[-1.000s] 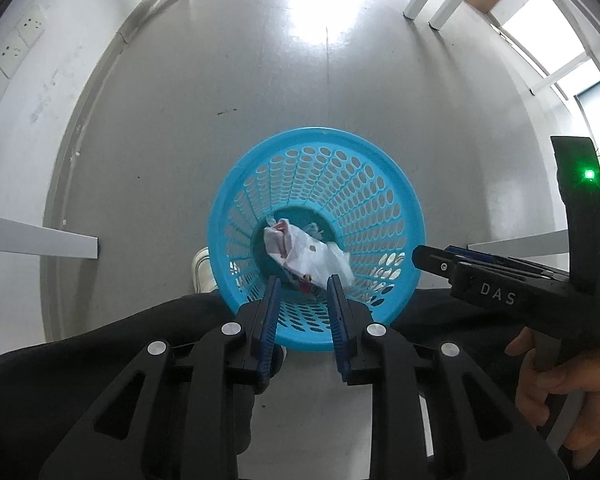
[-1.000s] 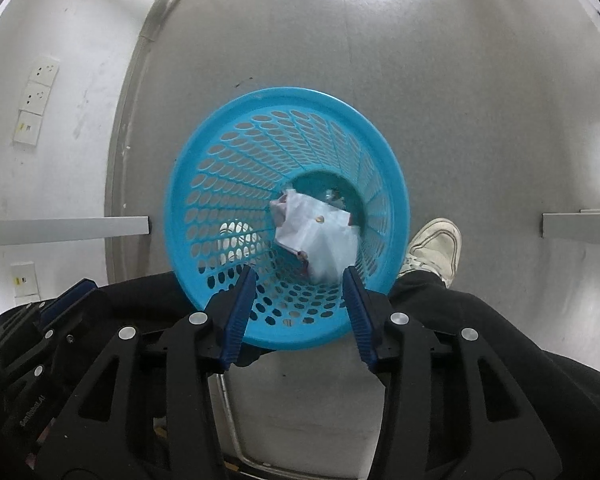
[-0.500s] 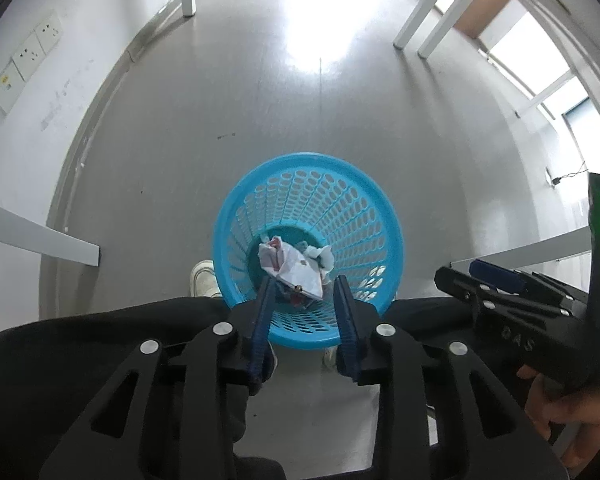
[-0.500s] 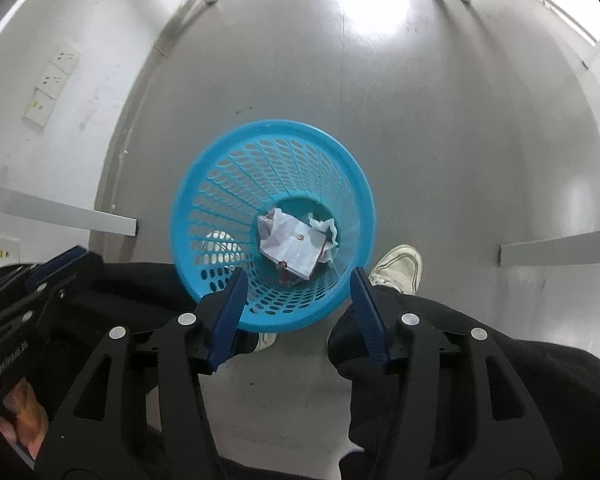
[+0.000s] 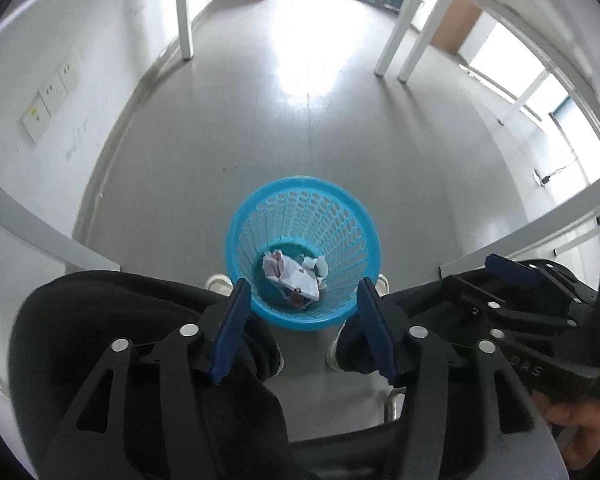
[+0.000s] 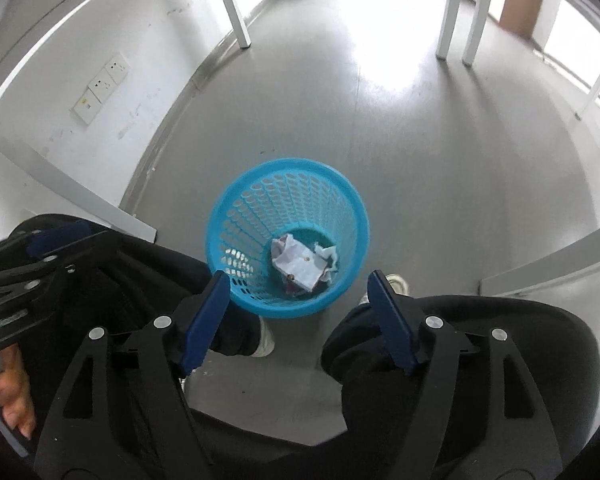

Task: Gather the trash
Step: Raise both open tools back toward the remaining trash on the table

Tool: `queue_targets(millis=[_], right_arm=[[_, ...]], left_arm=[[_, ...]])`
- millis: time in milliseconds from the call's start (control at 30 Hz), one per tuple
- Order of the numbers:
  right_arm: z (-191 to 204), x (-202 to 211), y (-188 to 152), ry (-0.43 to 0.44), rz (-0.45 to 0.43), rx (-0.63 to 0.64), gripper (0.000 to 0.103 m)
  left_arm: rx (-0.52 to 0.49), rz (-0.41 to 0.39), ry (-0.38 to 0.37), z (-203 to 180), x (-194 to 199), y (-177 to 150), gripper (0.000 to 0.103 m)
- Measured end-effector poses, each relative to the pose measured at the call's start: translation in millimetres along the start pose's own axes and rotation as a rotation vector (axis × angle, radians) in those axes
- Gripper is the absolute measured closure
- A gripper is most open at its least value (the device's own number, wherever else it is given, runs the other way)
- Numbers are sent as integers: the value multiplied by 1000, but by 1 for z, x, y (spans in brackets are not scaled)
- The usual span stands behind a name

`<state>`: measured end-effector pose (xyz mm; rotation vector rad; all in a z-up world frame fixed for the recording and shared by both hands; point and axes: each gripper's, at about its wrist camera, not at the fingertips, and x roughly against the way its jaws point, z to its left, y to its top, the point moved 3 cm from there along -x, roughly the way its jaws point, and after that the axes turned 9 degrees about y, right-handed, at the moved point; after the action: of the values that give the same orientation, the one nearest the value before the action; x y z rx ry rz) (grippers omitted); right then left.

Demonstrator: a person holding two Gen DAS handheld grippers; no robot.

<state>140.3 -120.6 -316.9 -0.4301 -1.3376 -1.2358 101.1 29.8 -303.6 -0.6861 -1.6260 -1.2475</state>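
A blue perforated plastic trash basket (image 5: 352,236) stands on the grey floor between the person's feet; it also shows in the right wrist view (image 6: 244,232). Crumpled white paper trash (image 5: 294,276) lies at its bottom, also seen in the right wrist view (image 6: 300,266). My left gripper (image 5: 304,300) is open and empty, held well above the basket's near rim. My right gripper (image 6: 300,284) is open and empty, also high above the basket. The right gripper's body (image 5: 540,304) shows at the right of the left wrist view.
The person's black-clothed legs (image 5: 148,320) and white shoes (image 6: 396,282) flank the basket. White table legs (image 5: 184,12) (image 6: 446,8) stand farther off. A wall with sockets (image 6: 100,88) runs along the left. White desk edges (image 6: 60,176) are at both sides.
Both grippers have risen far above the basket, which looks much smaller now. The left gripper's jaws have opened wider. The paper stays in the basket.
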Motion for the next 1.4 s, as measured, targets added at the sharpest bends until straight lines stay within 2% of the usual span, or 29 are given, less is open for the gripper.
queue_targets(millis=[267, 333, 533, 633, 800, 900, 1000, 1267, 1400], right_arm=[[14, 45, -11, -7, -80, 23, 29], [19, 61, -15, -11, -115, 43, 26], [28, 113, -18, -41, -253, 62, 19], [34, 145, -19, -61, -338, 69, 14], [42, 185, -15, -96, -427, 64, 9], [45, 212, -6, -145, -495, 62, 9], [47, 235, 7, -155, -559, 41, 9], [53, 263, 54, -145, -638, -2, 9], [62, 267, 77, -159, -647, -2, 9]], left_arm=[[29, -165, 19, 17, 59, -8, 25], [27, -208, 24, 20, 76, -9, 17], [4, -338, 16, 25, 128, -22, 6], [12, -386, 20, 29, 146, -25, 6], [28, -450, 18, 33, 177, -23, 6], [35, -482, -3, 33, 196, -18, 6], [36, -506, -10, 34, 215, -8, 6], [24, -566, -6, 43, 248, 16, 6], [30, -590, -19, 46, 260, 34, 6]])
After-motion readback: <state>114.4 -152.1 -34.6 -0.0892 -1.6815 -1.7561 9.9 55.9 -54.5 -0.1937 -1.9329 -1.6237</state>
